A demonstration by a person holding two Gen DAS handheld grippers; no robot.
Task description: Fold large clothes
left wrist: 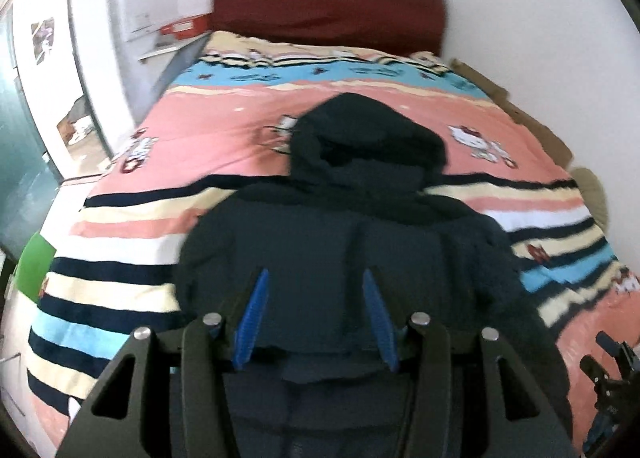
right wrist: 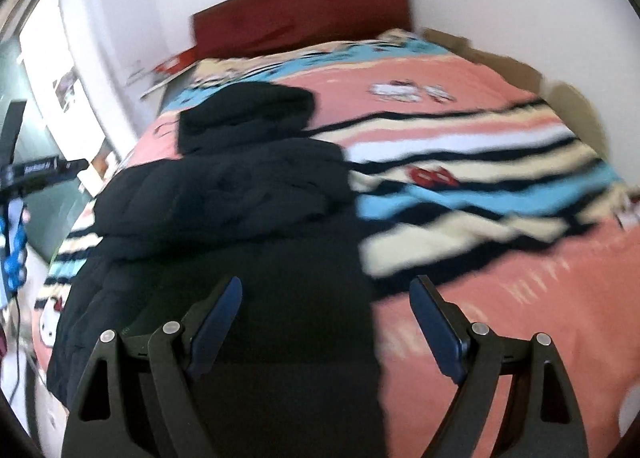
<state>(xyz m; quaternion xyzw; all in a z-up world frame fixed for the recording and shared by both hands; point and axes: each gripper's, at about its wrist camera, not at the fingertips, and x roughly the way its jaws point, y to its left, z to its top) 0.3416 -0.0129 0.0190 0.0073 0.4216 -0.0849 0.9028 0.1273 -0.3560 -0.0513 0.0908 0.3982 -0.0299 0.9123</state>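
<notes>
My jacket (left wrist: 340, 242) here is dark, matt, puffy quilted cloth. The bedsheet (left wrist: 224, 130) looks like soft printed cotton, no shine. My left gripper (left wrist: 316, 286) is matt black plastic with ribbed blue pads (left wrist: 256, 298) and shiny metal pins. The headboard (left wrist: 328, 10) is dull red.

The left hand-held gripper (left wrist: 314, 286) is a matte black frame of angular linkage arms with triangular cut-outs and round silver pivot pins, carrying two bright blue ribbed fingers (left wrist: 251, 322). The right hand-held gripper (right wrist: 326, 292) has the same black frame and silver pins, with smooth dark navy fingers (right wrist: 434, 328).
</notes>
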